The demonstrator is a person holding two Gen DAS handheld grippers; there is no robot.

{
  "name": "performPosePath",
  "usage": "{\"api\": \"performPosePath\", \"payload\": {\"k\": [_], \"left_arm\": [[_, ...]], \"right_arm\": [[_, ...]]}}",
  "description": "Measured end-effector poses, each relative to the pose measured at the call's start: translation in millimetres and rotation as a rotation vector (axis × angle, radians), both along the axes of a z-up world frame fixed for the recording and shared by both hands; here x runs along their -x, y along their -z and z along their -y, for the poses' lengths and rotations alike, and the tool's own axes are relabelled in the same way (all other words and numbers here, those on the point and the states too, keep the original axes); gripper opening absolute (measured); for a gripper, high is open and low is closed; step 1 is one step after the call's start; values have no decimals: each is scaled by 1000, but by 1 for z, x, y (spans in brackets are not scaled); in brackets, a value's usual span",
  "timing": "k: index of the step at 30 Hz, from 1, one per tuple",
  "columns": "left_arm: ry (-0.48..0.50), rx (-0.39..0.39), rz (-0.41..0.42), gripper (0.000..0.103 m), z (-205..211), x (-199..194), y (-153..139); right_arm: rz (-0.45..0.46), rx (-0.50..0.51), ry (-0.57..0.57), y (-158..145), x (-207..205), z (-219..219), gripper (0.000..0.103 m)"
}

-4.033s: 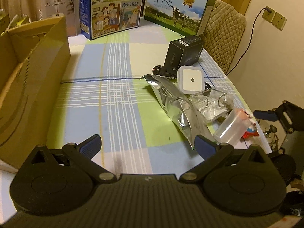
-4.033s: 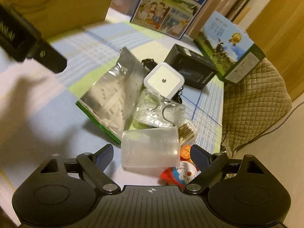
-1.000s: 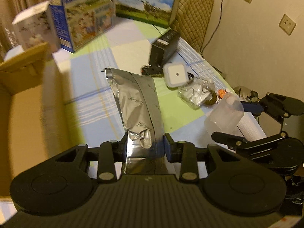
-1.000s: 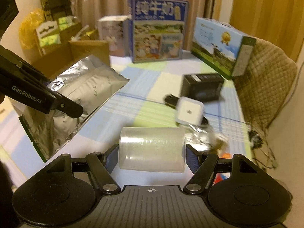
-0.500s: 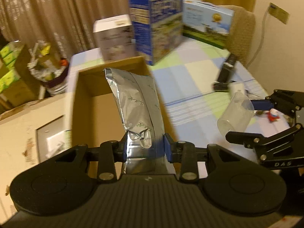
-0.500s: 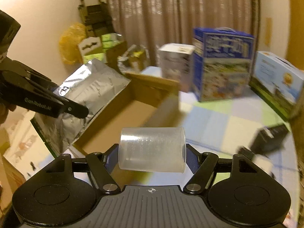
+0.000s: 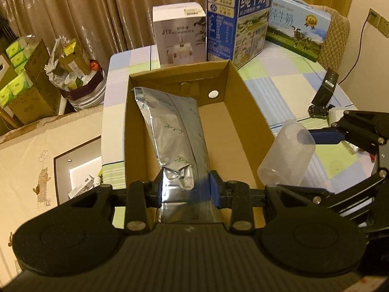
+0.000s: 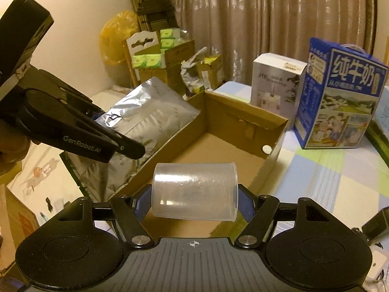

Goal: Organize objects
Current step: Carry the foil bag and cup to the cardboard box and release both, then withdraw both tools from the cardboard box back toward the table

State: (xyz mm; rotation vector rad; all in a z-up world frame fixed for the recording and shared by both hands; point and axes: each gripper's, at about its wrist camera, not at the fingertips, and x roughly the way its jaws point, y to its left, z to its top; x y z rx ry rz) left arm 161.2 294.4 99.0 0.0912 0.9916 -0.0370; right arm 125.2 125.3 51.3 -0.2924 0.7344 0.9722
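Left tool [image 7: 186, 186] grips foil pouch [image 7: 175, 131] — right tool [image 8: 194, 203] clamps plastic cup [image 8: 194, 192].

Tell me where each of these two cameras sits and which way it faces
Left wrist: on the left hand-held gripper, looking along its fingers into the cardboard box, clamping the silver foil bag; the right hand-held gripper shows at right.
Right wrist: on the right hand-held gripper, facing the box's near corner, clamping the plastic measuring cup; the left hand-held gripper shows at left.
Shared: box, bag, cup, blue milk carton.
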Motion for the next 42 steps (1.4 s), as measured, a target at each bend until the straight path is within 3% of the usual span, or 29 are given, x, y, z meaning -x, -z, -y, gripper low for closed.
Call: {"api": "performPosePath", "payload": {"k": [7, 13, 17, 22, 26, 30, 35, 42], "left_arm": [[-27, 33, 7, 30, -16, -10, 17], [-66, 45, 54, 30, -28, 4, 2], [-83, 66, 98, 38, -26, 25, -12], [-98, 87, 158, 50, -5, 56, -25], [-77, 100, 204, 73, 25, 81, -32], [-41, 96, 244, 87, 63, 100, -38], [5, 106, 281, 98, 114, 113, -39], [50, 143, 279, 102, 178, 119, -29]], "right_arm": [[-7, -1, -28, 18, -5, -16, 69], [3, -39, 7, 14, -4, -7, 70], [-9, -79, 53, 3, 4, 15, 71], [-36, -125, 146, -10, 24, 59, 71], [-72, -167, 261, -17, 40, 105, 71], [-60, -187, 361, -24, 53, 158, 71], [-44, -178, 481, -26, 63, 223, 71], [-10, -160, 617, -23, 75, 303, 71]]}}
